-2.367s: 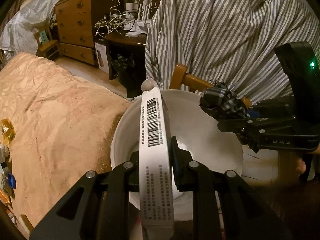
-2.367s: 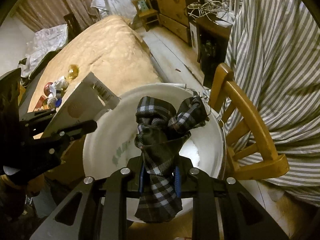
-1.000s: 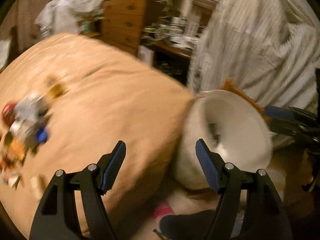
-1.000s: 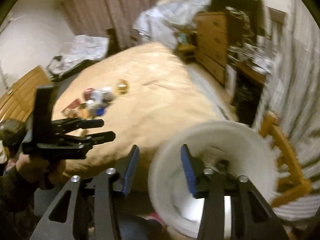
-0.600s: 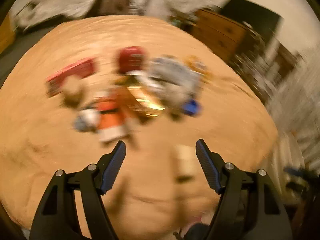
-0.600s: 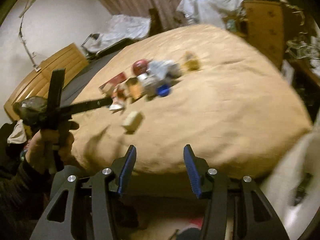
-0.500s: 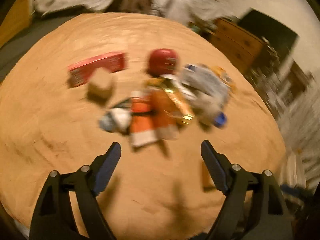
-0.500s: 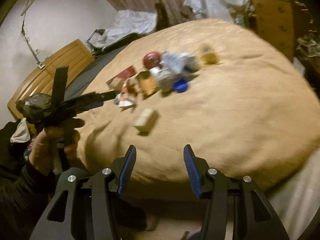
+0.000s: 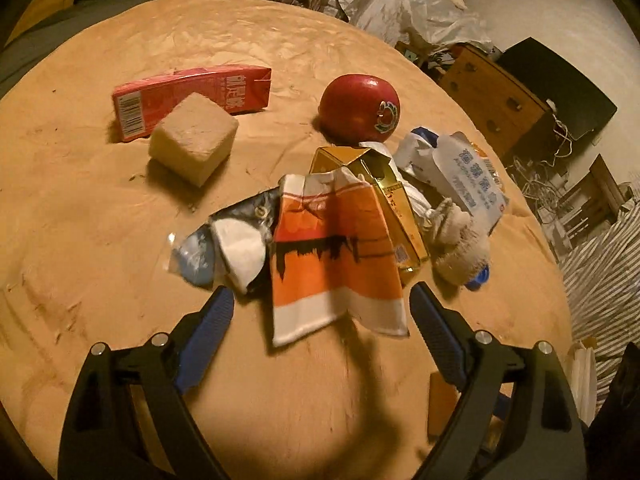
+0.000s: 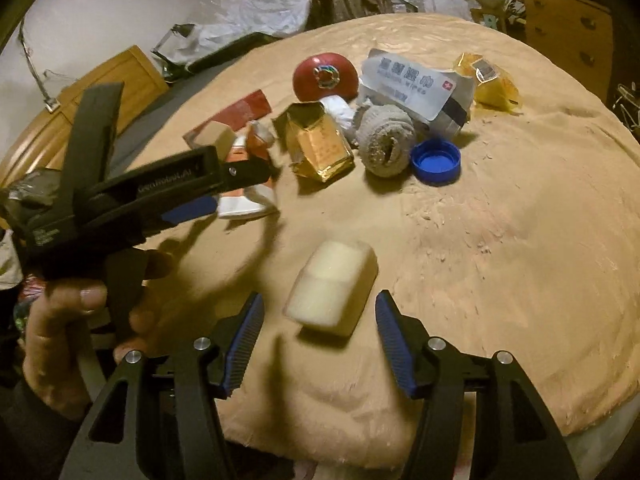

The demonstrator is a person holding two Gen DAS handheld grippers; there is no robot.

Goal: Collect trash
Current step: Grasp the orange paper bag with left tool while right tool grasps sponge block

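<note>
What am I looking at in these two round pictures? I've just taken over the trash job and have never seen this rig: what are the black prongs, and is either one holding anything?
There is no robot arm: a person holds a two-finger gripper in each hand, and each picture comes from a fisheye camera on one gripper, looking along its fingers.

In the left wrist view, the left gripper is open and empty, just short of an orange and white wrapper. Around it on the tan bedcover lie a red carton, a tan cube, a red ball, a gold box and a wipes packet.

In the right wrist view, the right gripper is also open and empty, straddling a pale plastic tub. Beyond lies a blue bottle cap. The other gripper appears at the left, in the person's hand.
</note>
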